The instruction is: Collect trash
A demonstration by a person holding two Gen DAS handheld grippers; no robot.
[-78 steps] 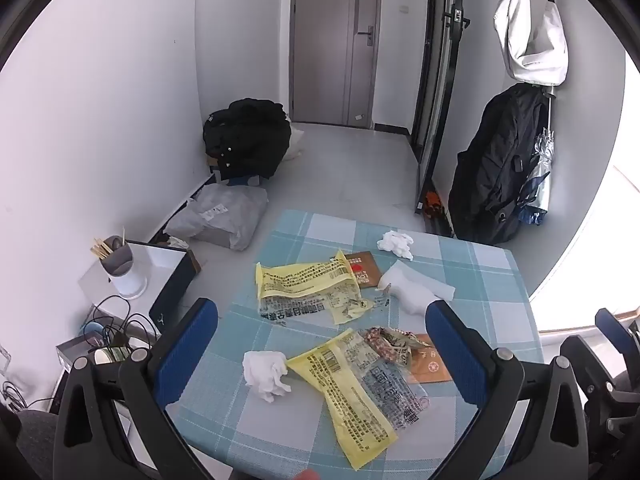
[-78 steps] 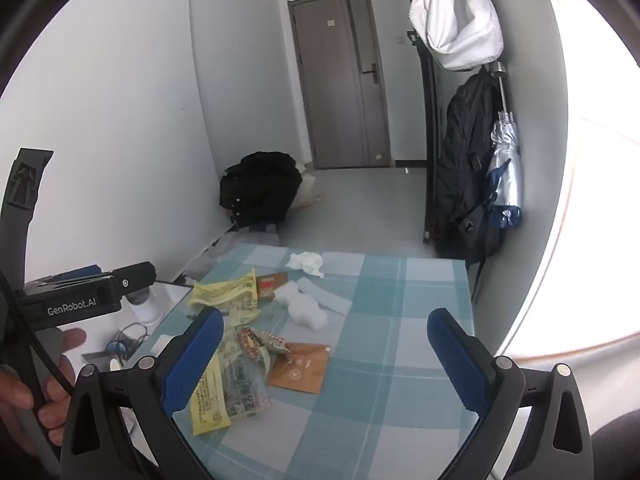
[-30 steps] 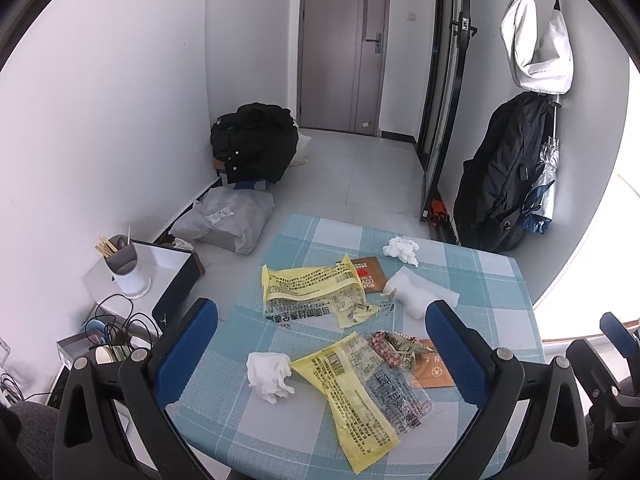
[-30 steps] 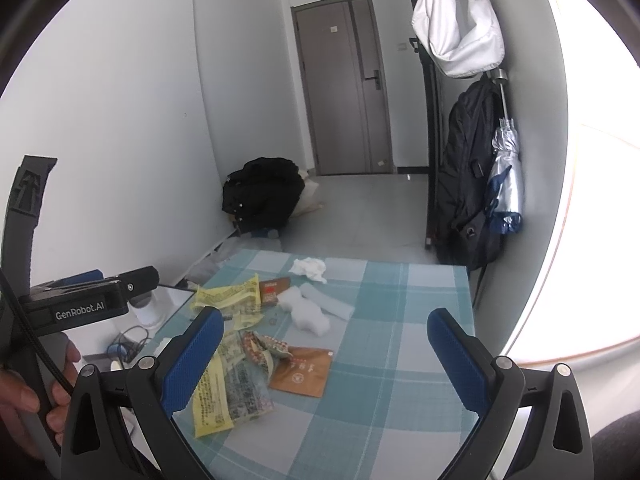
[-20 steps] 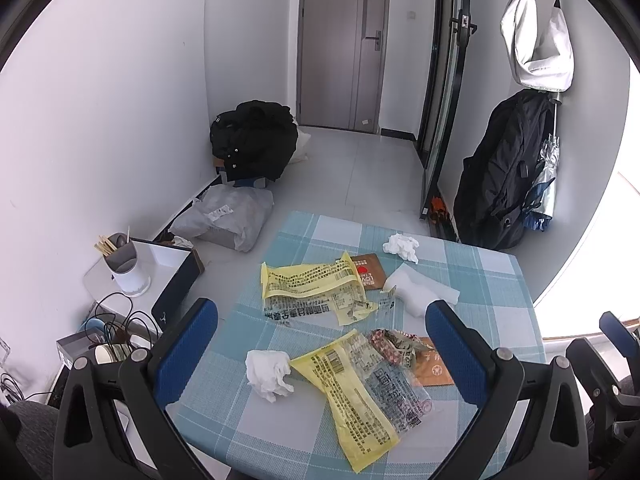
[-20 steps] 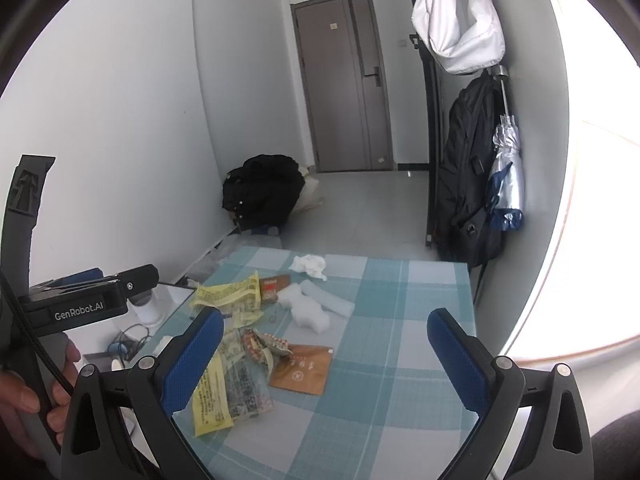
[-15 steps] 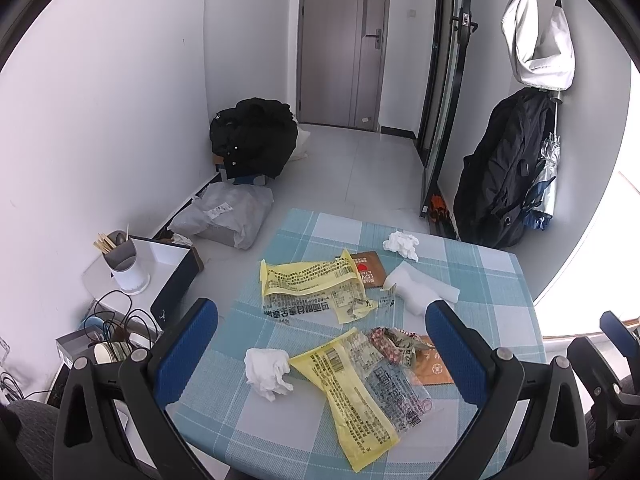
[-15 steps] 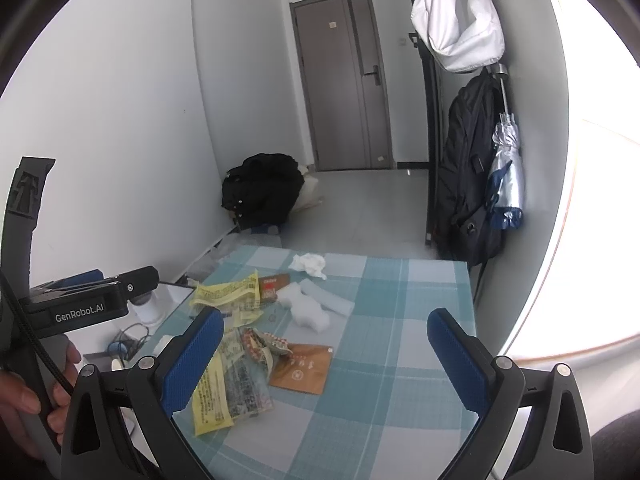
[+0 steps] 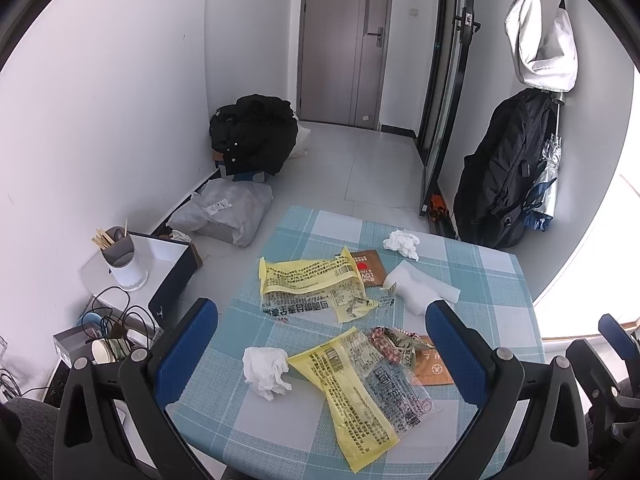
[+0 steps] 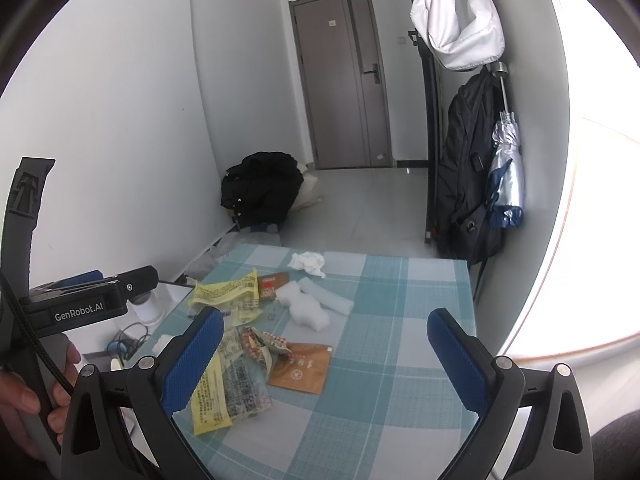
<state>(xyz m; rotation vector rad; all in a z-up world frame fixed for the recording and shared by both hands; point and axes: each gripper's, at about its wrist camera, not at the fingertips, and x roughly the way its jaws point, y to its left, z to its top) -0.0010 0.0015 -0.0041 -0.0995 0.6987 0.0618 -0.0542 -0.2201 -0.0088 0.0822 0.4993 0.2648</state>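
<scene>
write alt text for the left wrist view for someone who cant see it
The open left gripper hovers over a blue checked table strewn with trash: two yellow printed wrappers, crumpled white tissues, a brown packet and white foam pieces. Beyond lie a grey floor, bags and a closed door.

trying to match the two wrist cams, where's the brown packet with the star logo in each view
Left wrist: the brown packet lies right of centre, partly hidden behind the left tool's right finger, beside the crumpled patterned wrapper.
Right wrist: the packet lies lower centre, fully in view between the open fingers of the right tool.
Shared landmark: the white foam piece lies beyond it in both.
</scene>
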